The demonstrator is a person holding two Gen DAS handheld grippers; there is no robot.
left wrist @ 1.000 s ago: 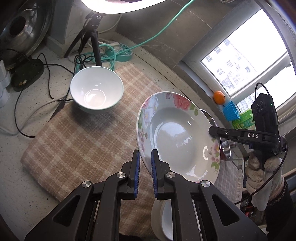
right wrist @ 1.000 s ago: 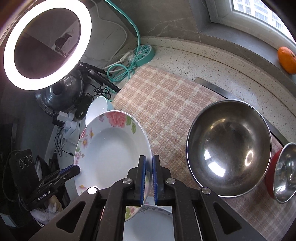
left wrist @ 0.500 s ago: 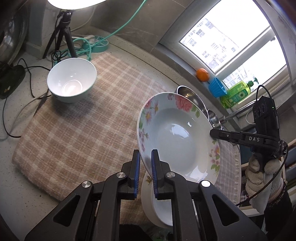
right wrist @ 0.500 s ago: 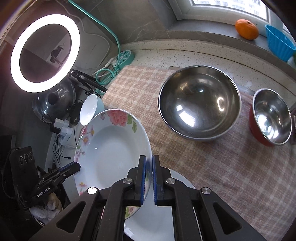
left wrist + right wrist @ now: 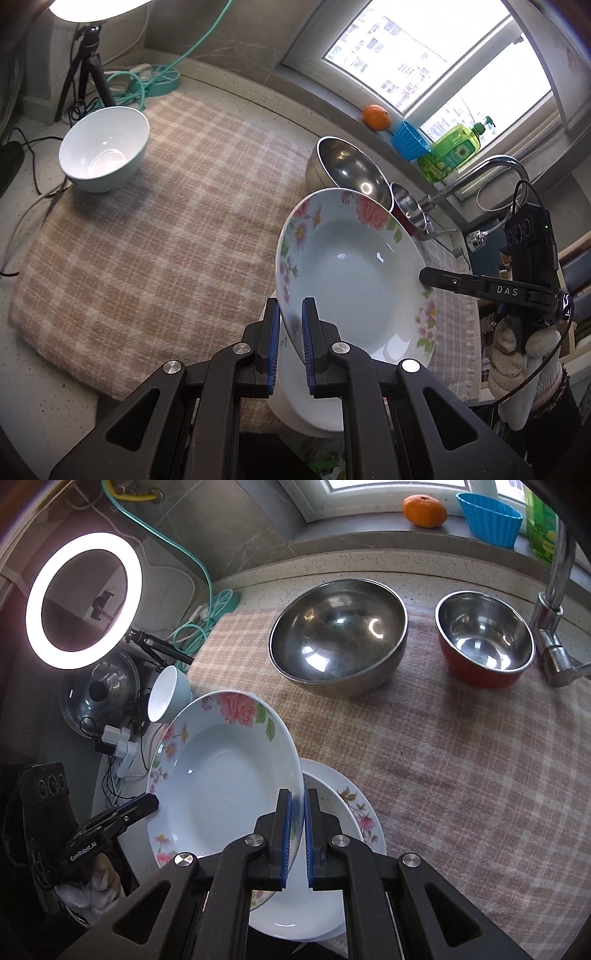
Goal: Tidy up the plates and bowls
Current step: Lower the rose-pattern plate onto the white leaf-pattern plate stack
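Floral plate [image 5: 354, 288] is hanging tilted above a second plate [image 5: 354, 805] at the near tabletop edge, with left gripper [image 5: 289, 347] and right gripper [image 5: 297, 834] jaws clamping opposite rims.

Bright window [image 5: 424, 70], speckled counter [image 5: 332, 574], ring light [image 5: 83, 600]

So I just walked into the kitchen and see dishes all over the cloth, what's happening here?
A person is sorting dishes with a hand-held gripper in each hand. The left hand-held gripper and the right hand-held gripper each clamp an opposite rim of the flowered plate, held tilted above another plate on the checked cloth. A white bowl and two steel bowls, large and small, sit on the cloth, untouched.
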